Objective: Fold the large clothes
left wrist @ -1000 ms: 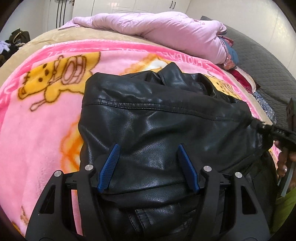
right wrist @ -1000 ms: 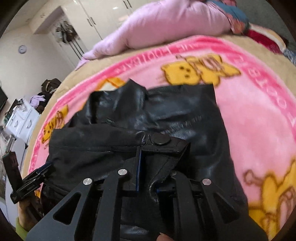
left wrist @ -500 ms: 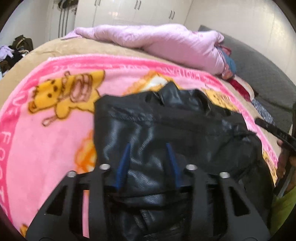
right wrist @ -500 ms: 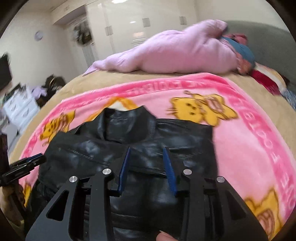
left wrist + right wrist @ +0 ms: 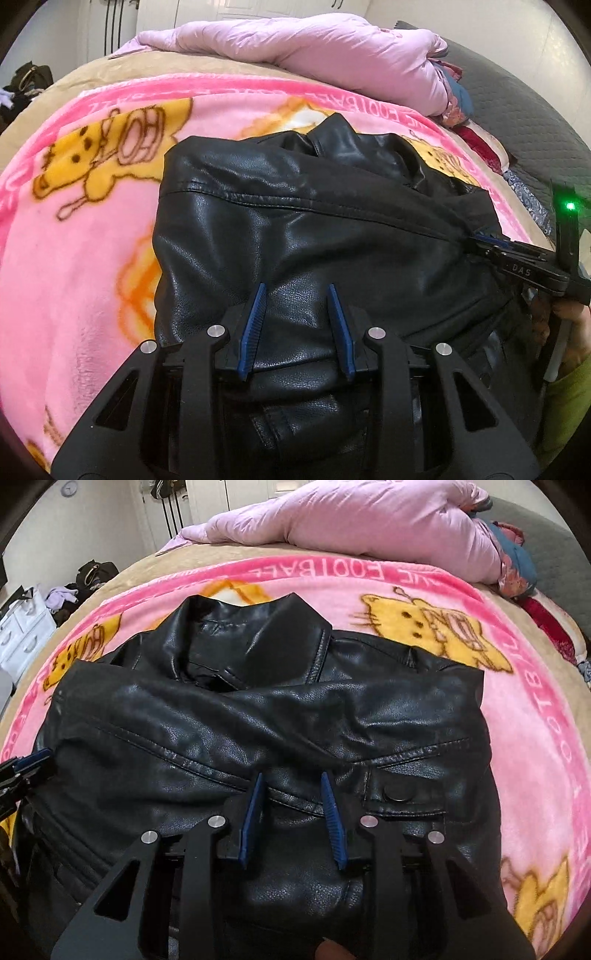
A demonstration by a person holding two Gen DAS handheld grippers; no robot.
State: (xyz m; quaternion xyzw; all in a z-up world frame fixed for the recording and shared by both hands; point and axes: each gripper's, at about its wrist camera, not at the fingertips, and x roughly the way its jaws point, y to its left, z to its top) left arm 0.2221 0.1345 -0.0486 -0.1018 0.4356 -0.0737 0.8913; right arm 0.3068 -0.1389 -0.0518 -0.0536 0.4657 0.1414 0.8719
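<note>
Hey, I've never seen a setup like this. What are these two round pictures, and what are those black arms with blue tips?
No robot here: a person holds a two-finger gripper in each hand, each with a fisheye camera looking along its fingers. One picture is from the left gripper, the other from the right gripper. A black leather jacket lies on a pink cartoon blanket, with a lilac quilt behind. Both pairs of jaws have just been closing, and leather fills each gap, so both seem to pinch the jacket.
</note>
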